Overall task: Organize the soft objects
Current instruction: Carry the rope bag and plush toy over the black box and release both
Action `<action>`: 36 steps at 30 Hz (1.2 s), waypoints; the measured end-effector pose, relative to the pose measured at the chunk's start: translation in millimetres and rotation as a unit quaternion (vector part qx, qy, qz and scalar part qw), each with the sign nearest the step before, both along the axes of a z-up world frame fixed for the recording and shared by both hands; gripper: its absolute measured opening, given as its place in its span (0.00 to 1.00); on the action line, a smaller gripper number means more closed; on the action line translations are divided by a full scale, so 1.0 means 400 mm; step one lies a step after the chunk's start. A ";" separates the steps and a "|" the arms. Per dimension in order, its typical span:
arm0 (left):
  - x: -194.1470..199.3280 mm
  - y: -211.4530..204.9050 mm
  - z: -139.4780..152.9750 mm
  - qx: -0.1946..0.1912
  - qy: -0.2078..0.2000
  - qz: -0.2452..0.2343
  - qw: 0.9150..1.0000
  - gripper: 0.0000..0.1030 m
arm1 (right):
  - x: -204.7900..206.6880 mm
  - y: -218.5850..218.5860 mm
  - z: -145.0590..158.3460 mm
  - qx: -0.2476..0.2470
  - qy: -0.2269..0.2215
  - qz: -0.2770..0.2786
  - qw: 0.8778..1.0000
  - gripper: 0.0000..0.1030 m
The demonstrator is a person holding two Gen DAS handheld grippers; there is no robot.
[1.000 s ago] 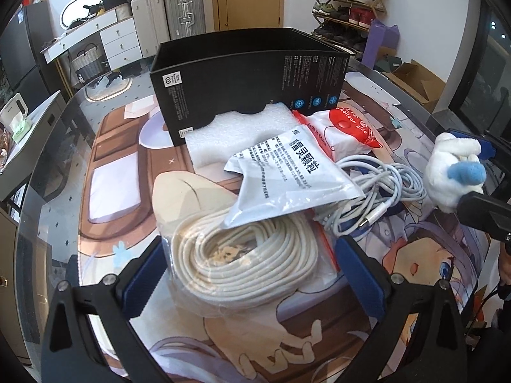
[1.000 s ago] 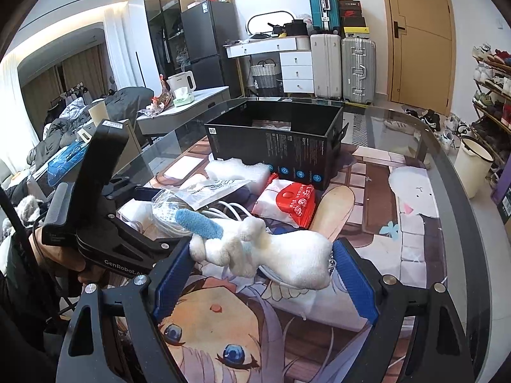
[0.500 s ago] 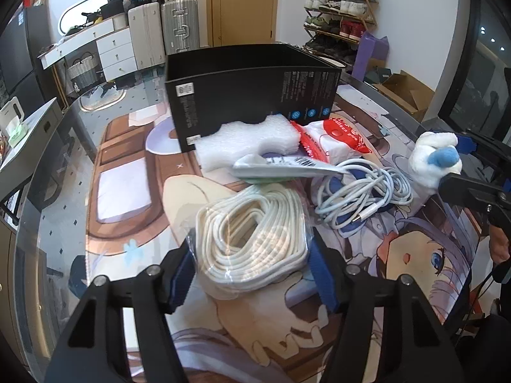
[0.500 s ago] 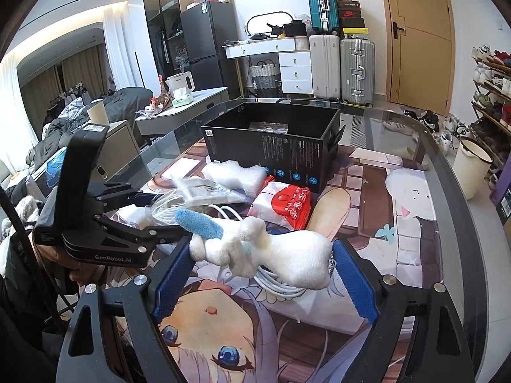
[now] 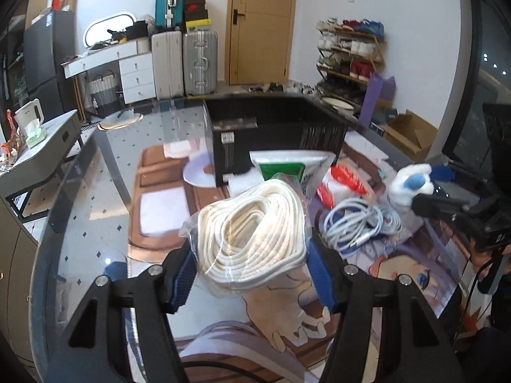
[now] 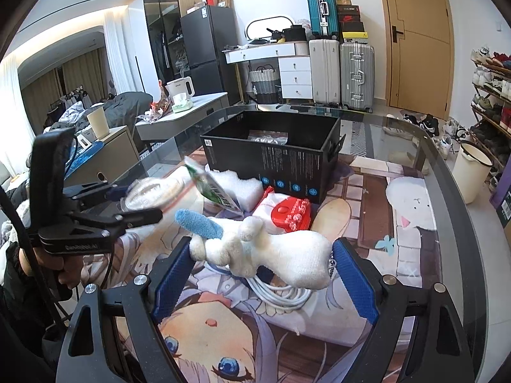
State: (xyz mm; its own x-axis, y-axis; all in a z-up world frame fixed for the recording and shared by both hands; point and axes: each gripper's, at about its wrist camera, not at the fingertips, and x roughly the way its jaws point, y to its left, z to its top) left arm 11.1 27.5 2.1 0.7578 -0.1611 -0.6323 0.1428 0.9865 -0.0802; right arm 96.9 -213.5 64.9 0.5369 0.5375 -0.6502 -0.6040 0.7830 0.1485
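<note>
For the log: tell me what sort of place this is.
Most likely a lived-in flat, around the entry and dining area. A shoe rack stands by the wooden door, suitcases are stacked against the wall, and a fridge stands behind the glass table.

Rope coil (image 5: 252,239) betw. left fingers (image 5: 182,276): cream-white, clear bag. Finger pads: blue, textured. Plush toy (image 6: 265,249) betw. right fingers (image 6: 356,282): white w/ blue ear. Box (image 6: 281,159) ahead: black, blue round icons. Pouch (image 6: 292,212): red/white. Desk (image 6: 424,223): glass over cartoon-print mat.
</note>
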 end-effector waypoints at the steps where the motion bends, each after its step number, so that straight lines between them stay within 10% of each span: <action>1: -0.003 0.002 0.006 -0.002 -0.007 0.001 1.000 0.60 | 0.001 0.001 0.002 0.001 -0.002 0.000 1.000 0.85; 36: 0.093 0.021 0.135 -0.017 -0.094 0.033 0.995 0.60 | 0.123 0.040 0.091 0.030 -0.051 -0.004 0.998 0.85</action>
State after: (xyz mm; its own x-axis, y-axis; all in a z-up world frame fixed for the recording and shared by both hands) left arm 48.4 35.9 56.2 0.8718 -0.1251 -0.4737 0.0929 0.9915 -0.0910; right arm 146.2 -197.4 101.5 0.6039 0.5691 -0.5580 -0.6117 0.7798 0.1333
